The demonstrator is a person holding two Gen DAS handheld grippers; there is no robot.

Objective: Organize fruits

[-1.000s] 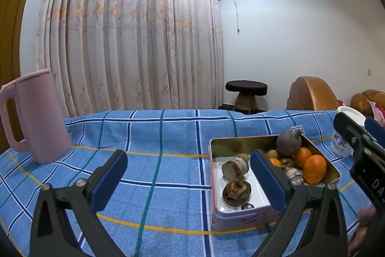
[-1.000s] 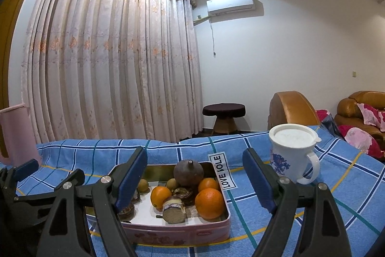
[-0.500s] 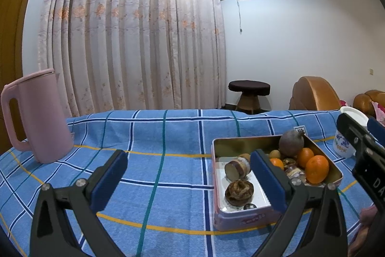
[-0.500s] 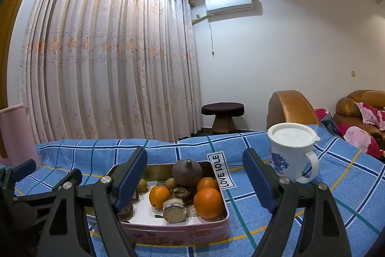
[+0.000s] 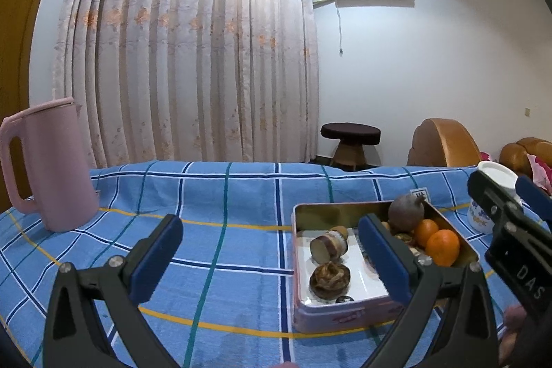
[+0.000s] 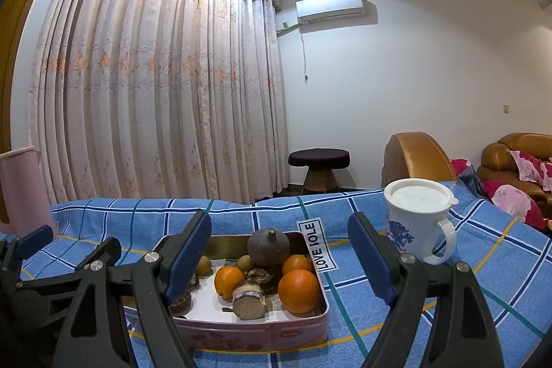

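Ahead of both tools, on the blue-checked tabletop [image 6: 241, 212], an open tin [image 6: 255, 331] holds all the visible fruit, which suits either a finished gathering or a sort to come. The left tool [image 5: 267, 256] and right tool [image 6: 279, 256] hang wide and empty, perhaps ready for either. I count three oranges [image 6: 298, 290], one dark round fruit [image 6: 268, 246], and at least two small yellow-brown ones; some are hidden. A mug [image 6: 415, 218] stands beyond the right tool's right finger.

Both the left gripper [image 5: 269, 250] and the right gripper [image 6: 279, 250] have black plastic arms, blue pads [image 6: 188, 256] and silver screws [image 5: 113, 261]. White letters "DAS" mark one body.
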